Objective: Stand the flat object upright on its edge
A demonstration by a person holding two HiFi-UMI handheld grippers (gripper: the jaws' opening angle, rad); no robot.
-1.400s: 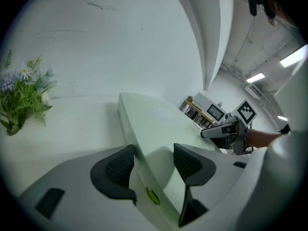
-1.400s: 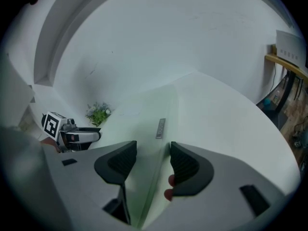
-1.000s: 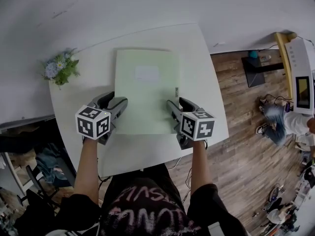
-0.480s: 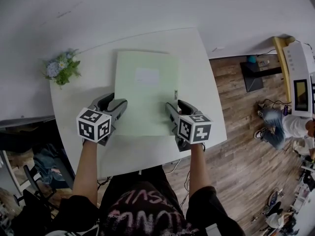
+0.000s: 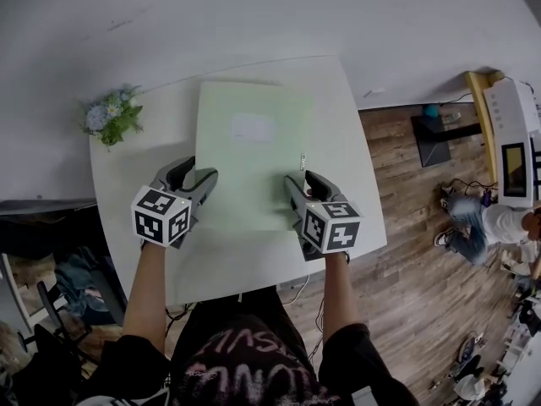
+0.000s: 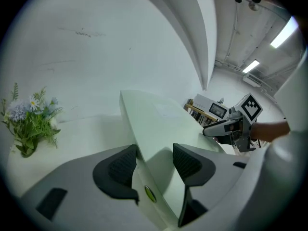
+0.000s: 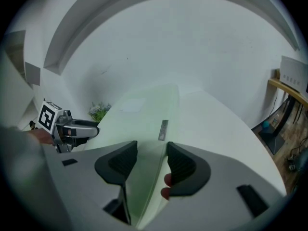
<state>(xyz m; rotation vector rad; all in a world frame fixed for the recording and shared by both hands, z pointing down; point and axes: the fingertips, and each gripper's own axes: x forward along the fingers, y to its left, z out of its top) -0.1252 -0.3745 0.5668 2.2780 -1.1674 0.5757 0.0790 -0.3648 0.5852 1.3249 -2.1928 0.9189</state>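
A pale green flat folder (image 5: 254, 159) with a white label (image 5: 252, 128) lies lengthwise over the white table (image 5: 342, 134). My left gripper (image 5: 193, 178) is shut on the folder's left edge near its near end. My right gripper (image 5: 302, 181) is shut on its right edge, just below a small metal strip (image 5: 302, 161). In the left gripper view the folder (image 6: 163, 124) slants up and away from between the pads of the left gripper (image 6: 154, 160). In the right gripper view the folder (image 7: 144, 114) runs between the pads of the right gripper (image 7: 150, 160).
A small bunch of artificial flowers (image 5: 110, 117) stands at the table's far left corner, close to the white wall. The table's right edge drops to a wood floor (image 5: 406, 252), where a person (image 5: 486, 227) sits. A white device (image 5: 511, 142) stands far right.
Both grippers keep their hold on the folder's edges. The folder looks slightly larger and nearer the head camera, as if raised a little. The right gripper has shifted slightly left.
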